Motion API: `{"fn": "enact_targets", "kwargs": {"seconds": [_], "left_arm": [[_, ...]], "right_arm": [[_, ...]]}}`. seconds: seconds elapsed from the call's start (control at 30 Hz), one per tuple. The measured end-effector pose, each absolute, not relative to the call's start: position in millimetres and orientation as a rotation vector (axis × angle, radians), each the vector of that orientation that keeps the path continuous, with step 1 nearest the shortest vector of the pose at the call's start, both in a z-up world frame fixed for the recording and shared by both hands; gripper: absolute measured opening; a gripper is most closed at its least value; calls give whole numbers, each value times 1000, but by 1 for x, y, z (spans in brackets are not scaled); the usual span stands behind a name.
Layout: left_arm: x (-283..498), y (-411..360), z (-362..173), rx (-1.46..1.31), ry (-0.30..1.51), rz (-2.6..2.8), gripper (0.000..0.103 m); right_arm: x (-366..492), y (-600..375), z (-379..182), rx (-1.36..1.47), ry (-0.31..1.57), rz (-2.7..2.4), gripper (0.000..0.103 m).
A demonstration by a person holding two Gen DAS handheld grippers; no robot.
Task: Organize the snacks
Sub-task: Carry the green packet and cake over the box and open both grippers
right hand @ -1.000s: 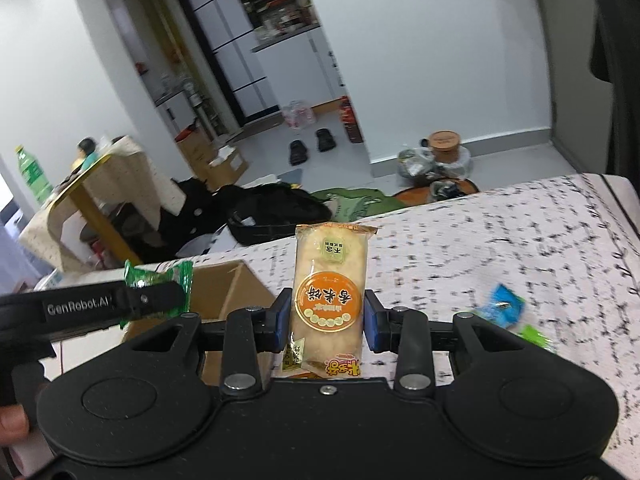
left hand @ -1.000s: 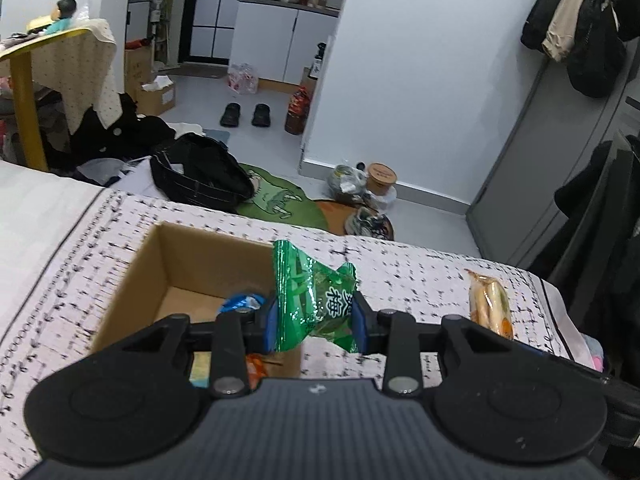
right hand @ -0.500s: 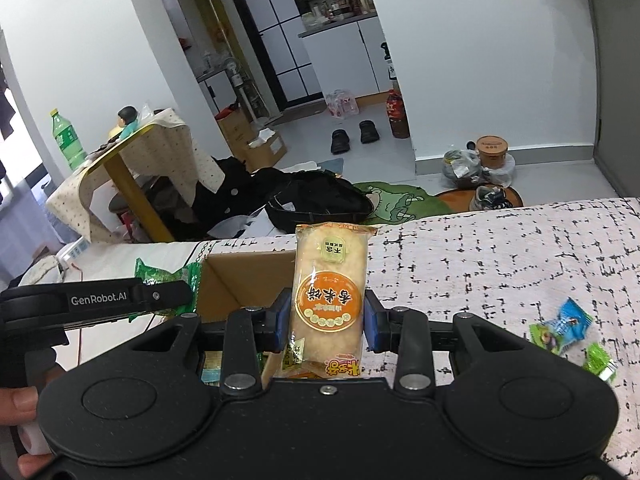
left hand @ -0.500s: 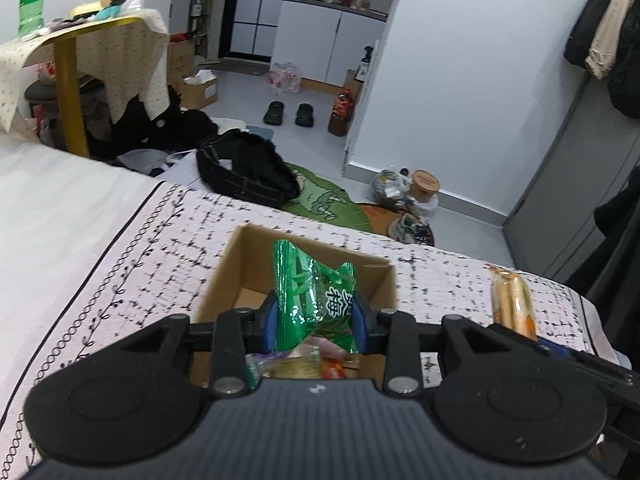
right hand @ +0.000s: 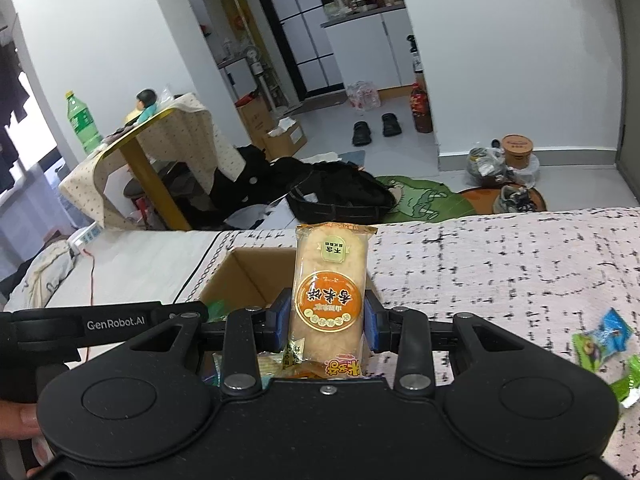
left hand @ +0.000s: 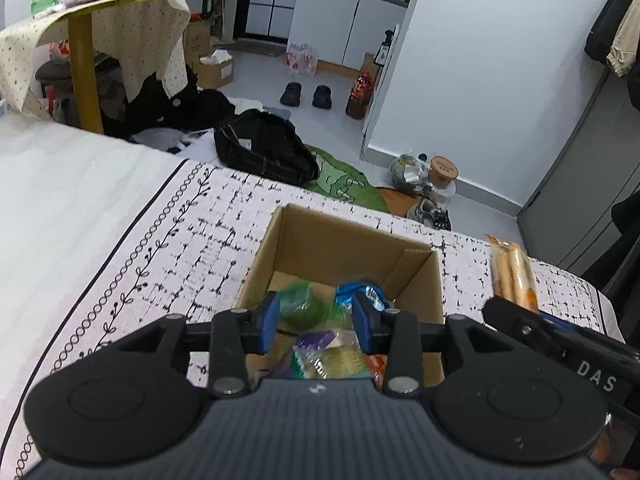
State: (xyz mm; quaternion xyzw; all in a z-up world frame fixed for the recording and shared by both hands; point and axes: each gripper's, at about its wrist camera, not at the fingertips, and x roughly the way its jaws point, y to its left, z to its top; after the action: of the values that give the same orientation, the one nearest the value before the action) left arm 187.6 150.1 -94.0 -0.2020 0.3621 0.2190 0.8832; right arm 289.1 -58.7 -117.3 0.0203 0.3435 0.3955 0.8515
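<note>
An open cardboard box (left hand: 344,248) stands on the patterned bedspread and holds several snack packets. My left gripper (left hand: 316,318) is open above the box. The green snack packet (left hand: 300,304) is blurred below its jaws, inside the box. My right gripper (right hand: 328,322) is shut on an orange rice cracker packet (right hand: 330,292), held upright at the box's right edge (right hand: 248,276). The cracker packet also shows in the left wrist view (left hand: 512,272), right of the box.
Two loose candies, a blue one (right hand: 604,338) and a green one (right hand: 632,380), lie on the bedspread (right hand: 500,264) to the right. The bed's far edge drops to a floor with a black bag (left hand: 264,148) and shoes.
My left gripper has opened and let go of the green packet, which has dropped into the box. My right gripper has carried the cracker packet left, closer to the box.
</note>
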Motion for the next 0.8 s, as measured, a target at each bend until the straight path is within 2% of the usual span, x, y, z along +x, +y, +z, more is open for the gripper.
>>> {"fn": "enact_targets", "kwargs": {"seconds": [0.13,0.4,0.5,0.57,0.63,0.8], "left_arm": [[179,153,-91,-415,759,466,40],[163,163,-85,-425,756,507,54],[159,165,-83,-424,756,524,60],[157,166,-82,-423,756,531,63],[156,166,-81,-421,756,534,67],[157,161,-81,-421,753,523,74]], "right_arm": [[286,-47,-117,25,722,871,35],[285,-20,-120,22,751,947,36],[284,-16,-120,12,747,966,39],[280,-16,-119,9,737,981,49],[281,-22,-118,22,737,973,54],[288,-41,-114,44,738,944,56]]}}
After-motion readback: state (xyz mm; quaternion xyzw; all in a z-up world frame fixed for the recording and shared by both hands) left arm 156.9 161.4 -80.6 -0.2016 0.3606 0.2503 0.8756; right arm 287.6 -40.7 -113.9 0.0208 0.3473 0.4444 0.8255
